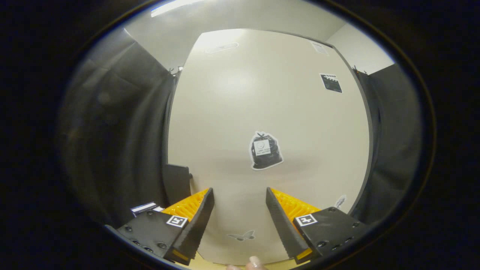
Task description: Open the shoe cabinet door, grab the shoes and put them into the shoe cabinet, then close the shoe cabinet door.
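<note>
Fingertips of a hand (252,263) at the very bottom, just below the gap between the fingers. Gripper (240,197) spread wide apart, clamping nothing, both fingers aimed straight at a pale, glossy panel. Small butterfly sticker (242,236) between the fingers, low on the panel, near the hand. Dark boxy object (176,183) just beyond the left finger, beside the panel's left edge; a small dark card with a white stripe (144,208) nearer, at the outer side of that finger. Faint feather-like sticker (340,201) beyond the right finger, close to the panel's right edge.

Shoe cabinet door (240,112) directly ahead, taken to be this cream panel, flat and facing the gripper, apparently closed; no handle discernible. Sticker of a tied black rubbish bag (265,150) ahead of the fingers, slightly toward the right one, mid-height on the door. Higher up, a black clapperboard sticker (330,83) toward the right edge, and a pale oval mark (222,47) near the top.

Black cloth walls (123,123) hanging on both sides of the door. White wall and ceiling above, with a strip light (174,6) overhead.
</note>
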